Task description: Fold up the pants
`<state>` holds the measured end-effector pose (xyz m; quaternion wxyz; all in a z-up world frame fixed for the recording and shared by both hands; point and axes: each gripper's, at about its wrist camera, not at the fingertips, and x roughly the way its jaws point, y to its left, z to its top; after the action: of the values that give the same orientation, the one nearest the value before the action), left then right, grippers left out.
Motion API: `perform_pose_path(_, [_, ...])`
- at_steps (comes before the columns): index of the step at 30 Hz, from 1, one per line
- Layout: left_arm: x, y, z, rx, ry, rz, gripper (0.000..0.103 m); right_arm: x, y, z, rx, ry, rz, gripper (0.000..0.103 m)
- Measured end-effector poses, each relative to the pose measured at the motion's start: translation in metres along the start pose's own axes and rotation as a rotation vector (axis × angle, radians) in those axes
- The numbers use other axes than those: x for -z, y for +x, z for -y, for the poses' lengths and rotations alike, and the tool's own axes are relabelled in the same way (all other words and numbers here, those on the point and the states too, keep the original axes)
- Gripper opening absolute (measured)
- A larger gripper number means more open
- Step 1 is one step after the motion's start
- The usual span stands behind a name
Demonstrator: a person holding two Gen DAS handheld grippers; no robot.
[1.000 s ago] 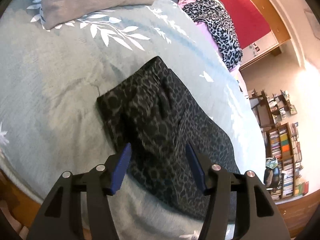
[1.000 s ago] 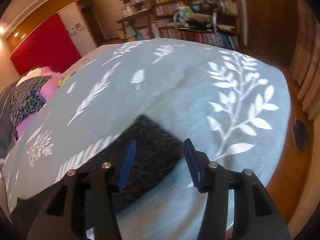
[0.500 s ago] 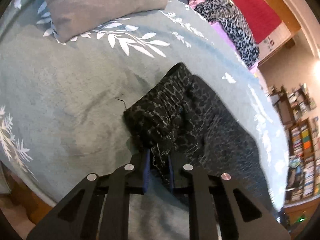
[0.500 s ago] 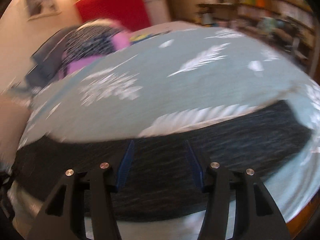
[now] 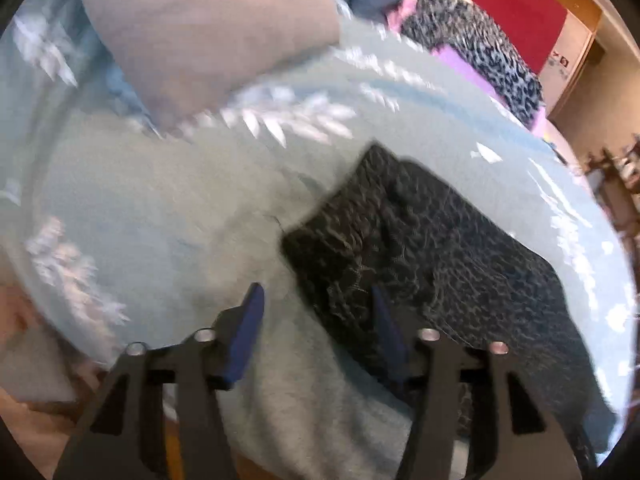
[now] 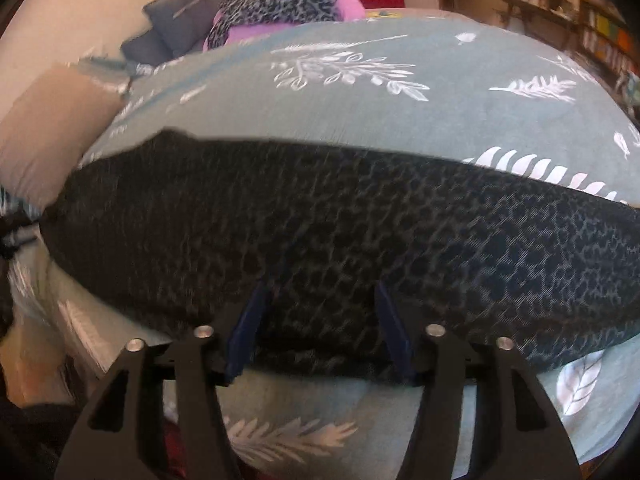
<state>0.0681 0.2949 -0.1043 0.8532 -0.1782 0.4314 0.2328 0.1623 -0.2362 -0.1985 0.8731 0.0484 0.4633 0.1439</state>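
I see a bed covered by a pale teal bedspread printed with white leaf sprigs (image 6: pixel 360 96). Directly on it lies a long strip of dark leopard-print fabric pants (image 6: pixel 320 232), folded lengthwise, flat across the near part of the bed. A grey-beige rectangular pillow (image 5: pixel 208 32) rests at one end. Beyond it sits what looks like a heap of grey leopard-print and pink clothing (image 5: pixel 480 48), though blur hides detail.

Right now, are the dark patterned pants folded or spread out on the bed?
Partly folded: the pants lie as one long narrow band across the bedspread, no separate legs showing.
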Motion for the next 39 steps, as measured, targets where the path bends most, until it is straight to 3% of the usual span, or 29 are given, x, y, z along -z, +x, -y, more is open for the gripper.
perform_pose_path(2, [0.002,-0.016,0.008,-0.034,0.031,0.064,0.056,0.010,-0.002,-0.008,0.022,-0.044,0.008,0.064])
perform_pose_path(5, [0.006,-0.028,0.032,0.029,0.057,0.093,0.059,0.019,-0.003,-0.013,0.034,-0.074,0.011,0.065])
perform_pose_path(14, [0.049,-0.005,0.172,0.356,0.301,-0.061,0.059,0.036,-0.015,-0.007,0.005,-0.060,0.017,0.065])
perform_pose_path(23, [0.094,0.006,0.251,0.441,0.485,-0.134,0.059,0.036,-0.038,0.018,-0.024,0.001,0.068,0.065])
perform_pose_path(26, [0.110,0.013,0.264,0.413,0.537,-0.158,0.059,0.036,-0.056,0.050,0.054,0.063,0.121,0.065])
perform_pose_path(30, [0.127,0.024,0.273,0.381,0.576,-0.205,0.064,0.036,-0.082,0.126,0.183,0.240,0.185,0.065])
perform_pose_path(33, [0.135,0.024,0.278,0.365,0.595,-0.195,0.067,0.049,-0.105,0.192,0.279,0.424,0.222,0.065])
perform_pose_path(36, [0.140,0.023,0.289,0.362,0.605,-0.197,0.067,0.069,-0.126,0.235,0.366,0.545,0.266,0.065])
perform_pose_path(39, [0.144,0.021,0.300,0.360,0.621,-0.197,0.067,0.089,-0.141,0.267,0.397,0.646,0.294,0.065])
